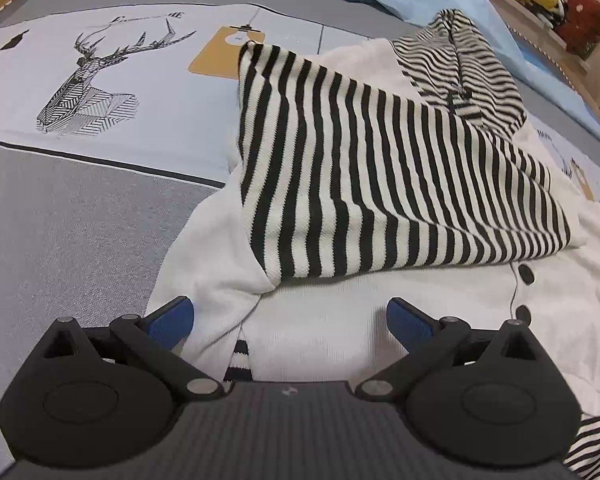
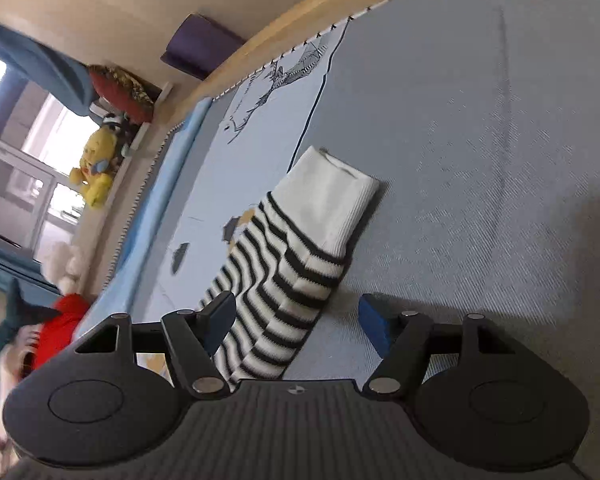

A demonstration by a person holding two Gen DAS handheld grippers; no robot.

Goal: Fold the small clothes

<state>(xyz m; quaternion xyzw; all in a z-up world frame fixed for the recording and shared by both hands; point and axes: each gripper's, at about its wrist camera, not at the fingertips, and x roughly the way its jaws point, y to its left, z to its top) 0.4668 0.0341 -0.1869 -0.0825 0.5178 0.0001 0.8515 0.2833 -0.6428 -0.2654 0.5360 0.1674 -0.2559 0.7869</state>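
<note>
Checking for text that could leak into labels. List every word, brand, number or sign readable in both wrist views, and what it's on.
Almost nothing reads cleanly.
"ME": last letters of a word printed above the deer drawing on the bedspread; the letters before them are too faint to read.
"MP": fragment printed on the bedspread at the right edge, beside the white garment; the rest is cut off.
Small round emblem on the right tool: a logo, no letters.

A black-and-white striped sleeve point(image 1: 380, 184) lies on a white garment point(image 1: 320, 332); the bedspread point(image 1: 80, 220) is grey-blue.
</note>
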